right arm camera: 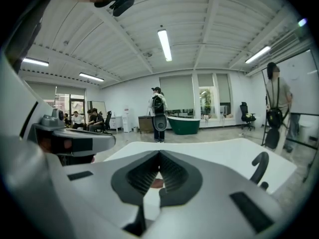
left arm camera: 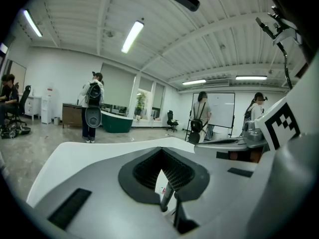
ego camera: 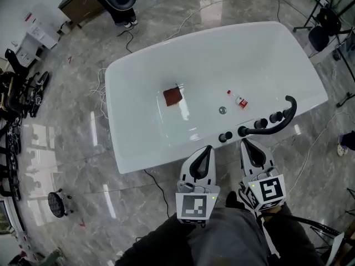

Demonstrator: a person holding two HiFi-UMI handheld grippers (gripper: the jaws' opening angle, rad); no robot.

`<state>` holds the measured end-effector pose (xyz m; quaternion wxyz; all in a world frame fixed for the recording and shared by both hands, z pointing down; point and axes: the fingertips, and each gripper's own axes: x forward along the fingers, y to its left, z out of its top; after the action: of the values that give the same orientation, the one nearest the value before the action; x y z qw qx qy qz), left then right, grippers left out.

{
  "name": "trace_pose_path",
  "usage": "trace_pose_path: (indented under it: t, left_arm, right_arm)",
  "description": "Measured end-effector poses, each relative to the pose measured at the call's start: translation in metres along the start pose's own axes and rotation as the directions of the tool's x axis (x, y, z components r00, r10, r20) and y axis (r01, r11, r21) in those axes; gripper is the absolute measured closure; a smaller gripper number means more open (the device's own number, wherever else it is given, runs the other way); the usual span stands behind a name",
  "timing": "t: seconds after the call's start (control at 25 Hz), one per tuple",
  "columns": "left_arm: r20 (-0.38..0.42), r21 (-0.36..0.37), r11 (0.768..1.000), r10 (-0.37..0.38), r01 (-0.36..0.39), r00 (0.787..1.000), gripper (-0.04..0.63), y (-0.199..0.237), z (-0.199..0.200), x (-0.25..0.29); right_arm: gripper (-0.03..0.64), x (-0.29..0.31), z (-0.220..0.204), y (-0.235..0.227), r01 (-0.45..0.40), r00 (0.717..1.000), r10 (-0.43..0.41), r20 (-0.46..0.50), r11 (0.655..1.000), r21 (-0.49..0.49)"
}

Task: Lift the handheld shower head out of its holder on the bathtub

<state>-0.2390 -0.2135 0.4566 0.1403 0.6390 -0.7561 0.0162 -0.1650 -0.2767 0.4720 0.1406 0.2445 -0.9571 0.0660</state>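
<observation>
- Out on the marble floor (ego camera: 66,148), left of everything, a small black round object (ego camera: 55,202) sits by itself.
- The white bathtub (ego camera: 138,148) fills the middle of the room. A dark red square pad (ego camera: 172,97) lies on its bottom, and further right there is a small bottle with a red part (ego camera: 240,100) near the drain (ego camera: 222,110).
- The left gripper (ego camera: 206,147) hovers just short of the tub's near rim. Its jaws are together with nothing between them (left arm camera: 161,151).
- The right gripper (ego camera: 247,143) is just beside it, pointing at the black knobs (ego camera: 224,137) on the rim. Its jaws are also closed and empty (right arm camera: 159,153).
- The black shower head (ego camera: 285,118) rests in its holder along the near rim at the tub's right end, curving up like a hook (right arm camera: 259,166). Neither gripper touches it.
</observation>
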Motion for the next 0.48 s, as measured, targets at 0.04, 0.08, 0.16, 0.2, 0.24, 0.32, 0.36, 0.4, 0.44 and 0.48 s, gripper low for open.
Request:
trace_pose_path:
  t: [0.04, 0.08, 0.16, 0.2, 0.24, 0.32, 0.36, 0.4, 0.44, 0.48]
  left_arm:
    - [0.003, 0.002, 1.000, -0.015, 0.015, 1.000, 0.592, 0.004, 0.001, 0.003]
    - [0.006, 0.007, 1.000, -0.030, 0.030, 1.000, 0.592, 0.007, 0.001, 0.006]
    - [0.013, 0.010, 0.999, -0.054, 0.053, 0.998, 0.592, 0.012, 0.008, 0.014]
    - [0.016, 0.007, 0.998, -0.061, 0.061, 0.998, 0.592, 0.014, 0.013, 0.018]
    - [0.013, 0.007, 0.998, -0.070, 0.069, 0.997, 0.592, 0.014, 0.016, 0.022]
    - [-0.001, 0.011, 0.996, -0.084, 0.084, 0.996, 0.592, 0.013, 0.018, 0.029]
    - [-0.004, 0.011, 0.996, -0.088, 0.088, 0.996, 0.592, 0.013, 0.019, 0.034]
    - [-0.005, 0.012, 0.996, -0.088, 0.088, 0.996, 0.592, 0.012, 0.019, 0.038]
    - [-0.007, 0.014, 0.996, -0.087, 0.087, 0.996, 0.592, 0.013, 0.019, 0.043]
    - [-0.011, 0.016, 0.996, -0.084, 0.084, 0.996, 0.592, 0.014, 0.018, 0.047]
  right_arm:
    - [0.614, 0.003, 0.005, 0.000, 0.015, 1.000, -0.015, 0.009, 1.000, 0.001]
    - [0.614, 0.006, 0.009, 0.000, 0.031, 0.999, -0.031, 0.018, 1.000, 0.003]
    - [0.614, 0.011, 0.017, -0.002, 0.056, 0.998, -0.057, 0.029, 0.998, 0.006]
    - [0.614, 0.012, 0.020, -0.003, 0.065, 0.997, -0.065, 0.031, 0.998, 0.005]
    - [0.614, 0.014, 0.022, -0.006, 0.073, 0.997, -0.073, 0.032, 0.997, 0.005]
    - [0.614, 0.016, 0.024, -0.012, 0.086, 0.996, -0.086, 0.032, 0.996, 0.011]
    - [0.614, 0.018, 0.024, -0.015, 0.089, 0.995, -0.089, 0.034, 0.996, 0.017]
    - [0.614, 0.020, 0.023, -0.018, 0.087, 0.996, -0.088, 0.035, 0.996, 0.022]
    - [0.614, 0.023, 0.022, -0.020, 0.081, 0.996, -0.082, 0.036, 0.996, 0.027]
    - [0.614, 0.028, 0.020, -0.020, 0.073, 0.997, -0.074, 0.036, 0.997, 0.031]
